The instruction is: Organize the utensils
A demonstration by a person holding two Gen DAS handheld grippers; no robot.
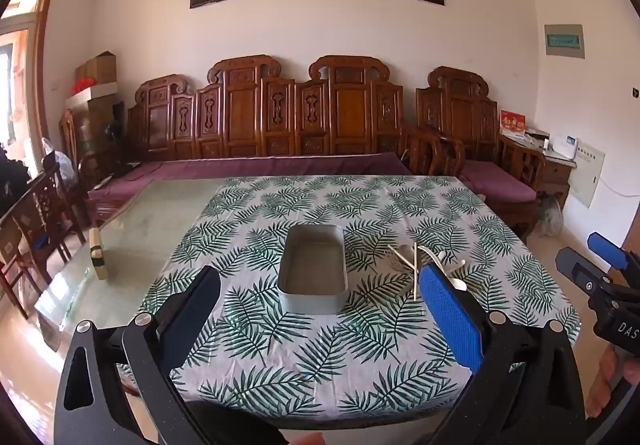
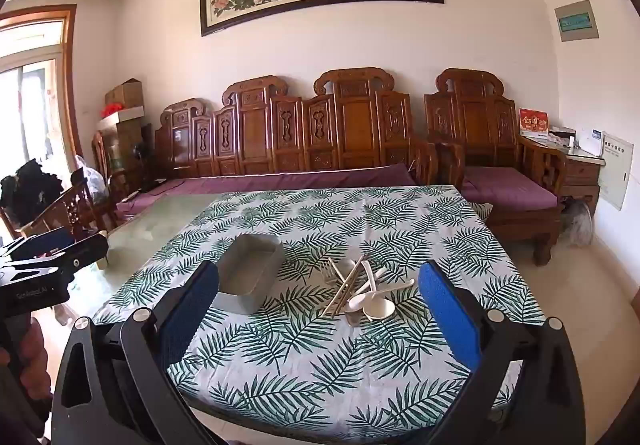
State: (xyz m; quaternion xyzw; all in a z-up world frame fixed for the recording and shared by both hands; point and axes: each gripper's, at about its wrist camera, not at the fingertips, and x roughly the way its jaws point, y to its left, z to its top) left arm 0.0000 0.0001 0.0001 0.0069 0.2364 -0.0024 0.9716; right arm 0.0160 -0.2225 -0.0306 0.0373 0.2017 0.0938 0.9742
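A grey rectangular tin (image 1: 313, 269) (image 2: 250, 277) sits empty in the middle of the leaf-print tablecloth (image 1: 320, 345). To its right lies a heap of utensils (image 2: 360, 291) (image 1: 416, 265): wooden chopsticks, white spoons and a metal fork, all crossed over one another. My left gripper (image 1: 316, 309) is open above the near part of the cloth, the tin straight ahead between its fingers. My right gripper (image 2: 320, 305) is open too, with the heap ahead of it. Nothing is held. Each gripper shows at the edge of the other's view, the right gripper (image 1: 600, 277) and the left gripper (image 2: 52, 261).
The tablecloth (image 2: 320, 365) covers the right part of a glass-topped table (image 1: 152, 221). A small wooden block (image 1: 97, 257) stands on the bare glass at left. A carved wooden sofa (image 1: 280, 117) with purple cushions runs behind the table, chairs stand at left.
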